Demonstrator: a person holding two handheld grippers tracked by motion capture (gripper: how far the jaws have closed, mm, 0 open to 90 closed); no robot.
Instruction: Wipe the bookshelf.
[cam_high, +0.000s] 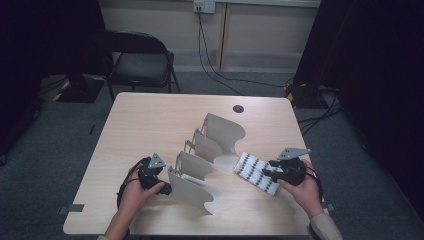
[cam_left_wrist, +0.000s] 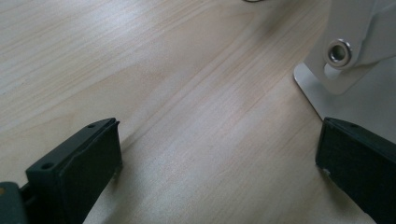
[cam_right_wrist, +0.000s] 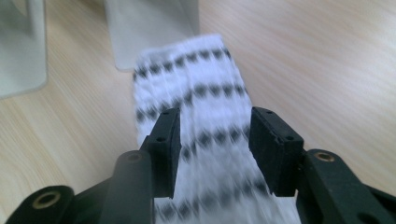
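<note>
The white cloth with black dotted stripes lies flat on the right part of the wooden table, near the person's side. It is a long rectangle, and its long axis runs from the far left to the near right: the far end is just beside the base of the white file rack, and the near end points to the right gripper. The black marks form rows across the short side, and the fabric looks soft and slightly quilted. In the right gripper view the right gripper is above the near end of the cloth with its jaws half open; the pads do not press the fabric. The rack has several curved dividers of smooth, matte white sheet on flat bases, one behind the other in a line from near to far. The left gripper is at the near left end of the rack. In the left gripper view the left gripper has its jaws wide apart over the pale wood grain, with a white base and a metal rivet beside one jaw.
</note>
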